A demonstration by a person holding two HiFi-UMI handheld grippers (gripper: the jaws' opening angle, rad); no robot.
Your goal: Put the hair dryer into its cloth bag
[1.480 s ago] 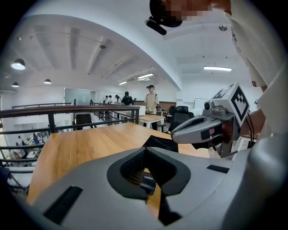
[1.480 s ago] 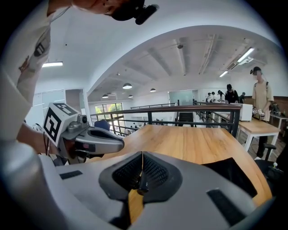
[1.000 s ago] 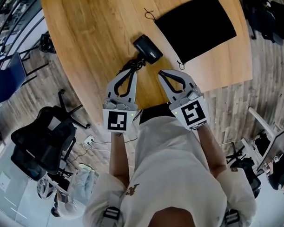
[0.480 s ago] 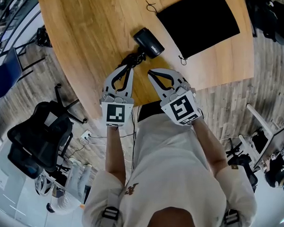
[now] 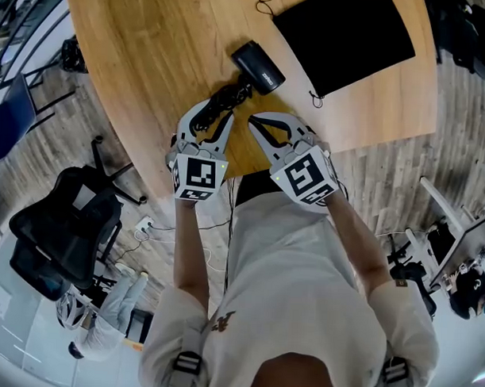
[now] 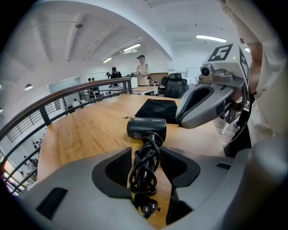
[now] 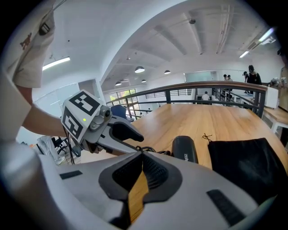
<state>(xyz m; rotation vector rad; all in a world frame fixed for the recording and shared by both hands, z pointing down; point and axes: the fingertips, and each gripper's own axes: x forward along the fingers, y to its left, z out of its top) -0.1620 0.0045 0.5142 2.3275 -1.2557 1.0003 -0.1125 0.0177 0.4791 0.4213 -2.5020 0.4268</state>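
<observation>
Now the left tool point(image 6: 146, 167) has just been opening its jaws, and they stand apart on either side of the coiled cord point(image 6: 145, 150) of the hair dryer point(image 5: 259, 66), not pressing it. The hair dryer lies on the wooden worktop point(image 5: 152, 51), near the flat black cloth bag point(image 5: 343, 33) but outside it. The right tool point(image 7: 142, 157) is closed with nothing between its jaws, just beside the left one.

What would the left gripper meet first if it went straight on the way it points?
Probably the coiled cord, between the left gripper's fingers, which have just been opening; behind it, the hair dryer.
</observation>
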